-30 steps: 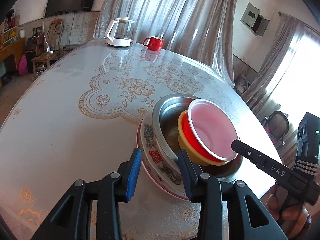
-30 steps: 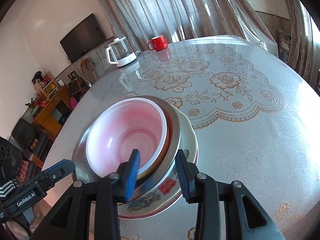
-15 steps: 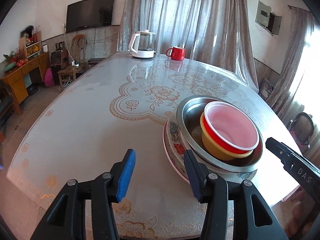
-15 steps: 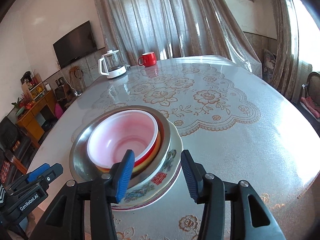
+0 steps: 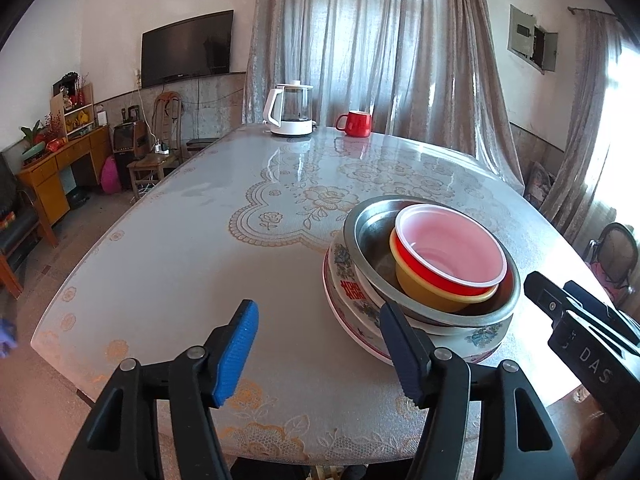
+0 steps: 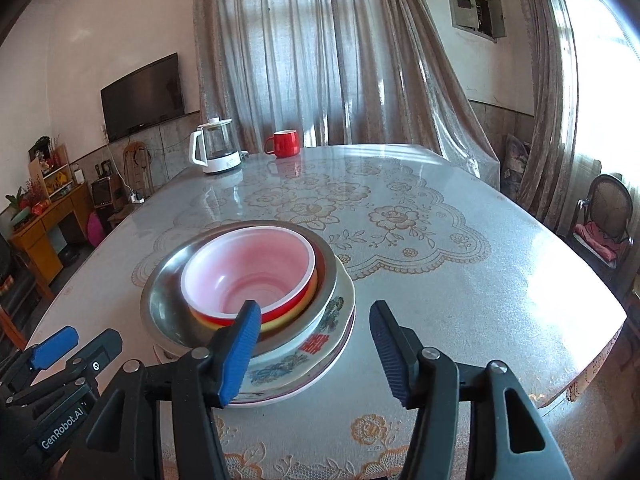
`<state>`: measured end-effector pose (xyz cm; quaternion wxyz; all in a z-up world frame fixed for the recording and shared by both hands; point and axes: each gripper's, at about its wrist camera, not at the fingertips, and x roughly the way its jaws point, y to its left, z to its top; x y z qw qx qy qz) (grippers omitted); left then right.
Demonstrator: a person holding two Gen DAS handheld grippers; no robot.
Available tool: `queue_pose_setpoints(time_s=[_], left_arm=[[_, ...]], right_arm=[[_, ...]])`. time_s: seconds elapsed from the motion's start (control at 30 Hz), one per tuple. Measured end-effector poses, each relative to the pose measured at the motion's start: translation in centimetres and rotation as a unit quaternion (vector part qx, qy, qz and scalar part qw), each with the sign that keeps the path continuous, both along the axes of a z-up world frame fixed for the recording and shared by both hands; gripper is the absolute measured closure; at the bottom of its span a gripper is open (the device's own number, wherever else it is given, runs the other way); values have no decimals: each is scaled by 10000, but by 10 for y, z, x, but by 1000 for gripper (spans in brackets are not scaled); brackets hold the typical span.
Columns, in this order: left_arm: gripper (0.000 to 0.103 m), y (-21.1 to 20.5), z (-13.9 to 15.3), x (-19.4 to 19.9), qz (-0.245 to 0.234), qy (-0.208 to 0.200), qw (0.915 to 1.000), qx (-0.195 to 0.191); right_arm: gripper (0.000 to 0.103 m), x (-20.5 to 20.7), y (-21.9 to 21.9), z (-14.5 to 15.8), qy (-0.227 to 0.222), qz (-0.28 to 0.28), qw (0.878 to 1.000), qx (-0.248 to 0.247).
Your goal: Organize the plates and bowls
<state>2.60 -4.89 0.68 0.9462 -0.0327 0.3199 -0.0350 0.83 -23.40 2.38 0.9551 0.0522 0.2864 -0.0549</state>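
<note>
Near the front edge of the lace-patterned round worktop [image 5: 192,264] stands 1 nested stack: a pink-lined red plastic bowl [image 5: 450,256] in a yellow plastic bowl [image 5: 432,294], inside a steel basin [image 6: 168,304], on a flowered ceramic bowl [image 6: 316,340] and plate [image 5: 352,330]. Top bowls look light; the ceramic is probably heavy, slick and breakable, so grip its rim from opposite sides. The left hand-held gripper [image 5: 316,348] and right hand-held gripper [image 6: 314,350] are opening, with nothing clamped.
</note>
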Motion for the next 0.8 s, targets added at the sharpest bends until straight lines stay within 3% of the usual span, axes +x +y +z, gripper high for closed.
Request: queue_pose_setpoints(time_s=[0.27,0.43,0.8], left_arm=[[34,-2,-1,-3,14,-28,10000,46],[26,-4,-1,-4,-16,-50,10000,80],[22,-3,0,-4,-3,-44,10000,48]], right_arm=[[45,-3,2,-1,-3,44,10000,-32],[45,-3,2,-2,44,79,10000,-8],[45,-1,6,-2,73,146,9999,-41]])
